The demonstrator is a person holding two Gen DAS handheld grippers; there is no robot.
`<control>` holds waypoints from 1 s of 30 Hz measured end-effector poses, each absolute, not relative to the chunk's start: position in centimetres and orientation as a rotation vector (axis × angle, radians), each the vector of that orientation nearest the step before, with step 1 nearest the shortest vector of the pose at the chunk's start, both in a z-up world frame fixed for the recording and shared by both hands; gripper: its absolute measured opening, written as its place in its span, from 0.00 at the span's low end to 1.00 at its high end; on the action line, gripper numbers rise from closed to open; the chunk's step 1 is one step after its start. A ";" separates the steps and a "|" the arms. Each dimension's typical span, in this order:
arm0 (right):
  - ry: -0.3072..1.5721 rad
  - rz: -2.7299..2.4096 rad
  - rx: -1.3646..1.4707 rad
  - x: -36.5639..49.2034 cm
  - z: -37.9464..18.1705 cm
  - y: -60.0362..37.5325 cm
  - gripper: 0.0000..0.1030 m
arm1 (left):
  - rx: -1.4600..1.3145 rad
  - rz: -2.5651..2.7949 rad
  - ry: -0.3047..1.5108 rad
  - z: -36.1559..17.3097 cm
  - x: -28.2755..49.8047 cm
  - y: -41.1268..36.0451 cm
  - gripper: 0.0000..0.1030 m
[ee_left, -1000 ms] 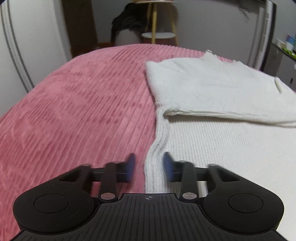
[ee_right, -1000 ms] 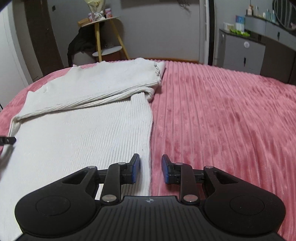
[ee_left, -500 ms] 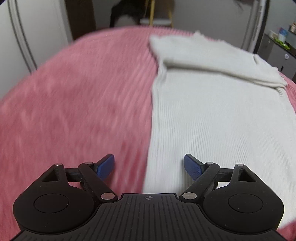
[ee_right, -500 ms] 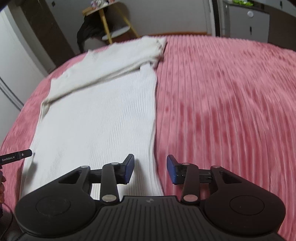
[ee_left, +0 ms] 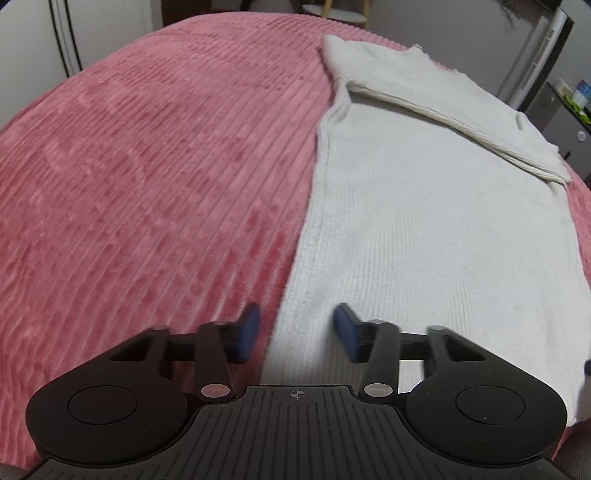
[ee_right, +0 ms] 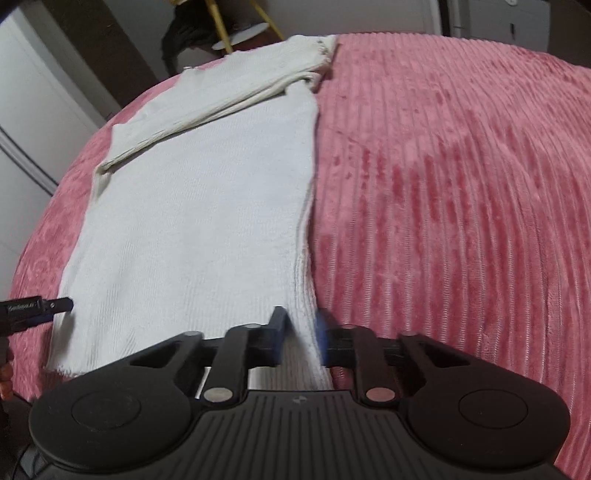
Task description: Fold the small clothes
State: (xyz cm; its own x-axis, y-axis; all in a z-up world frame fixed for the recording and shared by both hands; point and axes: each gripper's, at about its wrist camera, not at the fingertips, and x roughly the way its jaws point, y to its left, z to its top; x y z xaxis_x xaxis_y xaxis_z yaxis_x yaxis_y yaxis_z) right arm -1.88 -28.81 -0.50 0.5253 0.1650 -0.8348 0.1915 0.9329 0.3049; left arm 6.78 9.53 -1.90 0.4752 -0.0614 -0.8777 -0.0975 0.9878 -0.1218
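A white ribbed knit garment (ee_left: 424, 221) lies flat on the pink bedspread (ee_left: 147, 166), its far part folded over into a thick band. It also shows in the right wrist view (ee_right: 199, 206). My left gripper (ee_left: 295, 334) is open and astride the garment's near left edge by the hem corner. My right gripper (ee_right: 300, 338) is narrowly open with the garment's near right edge between its blue pads (ee_right: 277, 334). The left gripper's tip (ee_right: 48, 308) shows at the left edge of the right wrist view, by the other hem corner.
The pink ribbed bedspread (ee_right: 461, 184) spreads wide on both sides of the garment. A yellow-legged stool (ee_right: 240, 22) and dark clothing stand beyond the bed's far end. A grey cabinet (ee_left: 557, 114) stands at the far right.
Both grippers have drawn back to the garment's near hem corners. The left opened wide, then narrowed around the left edge. The right has narrowed around the right edge.
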 end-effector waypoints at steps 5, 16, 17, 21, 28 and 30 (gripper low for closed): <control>1.020 0.013 0.377 -1.8 -0.5 -28.4 0.09 | -0.167 0.001 1.077 -2.0 6.9 9.3 0.20; 0.981 0.085 0.499 -0.9 0.4 -28.5 0.08 | -0.197 -0.066 1.060 -0.2 7.0 9.4 0.09; 0.973 0.094 0.513 -0.7 0.6 -28.5 0.08 | -0.202 -0.079 1.053 0.2 7.1 9.4 0.09; 0.930 0.124 0.579 0.5 1.4 -28.4 0.08 | -0.236 -0.113 1.016 1.9 8.5 9.8 0.09; 0.832 0.087 0.645 4.4 2.8 -28.5 0.07 | -0.274 -0.120 0.924 4.7 12.6 10.0 0.09; 0.805 0.053 0.668 5.7 3.0 -28.9 0.07 | -0.281 -0.114 0.906 5.2 14.1 10.0 0.09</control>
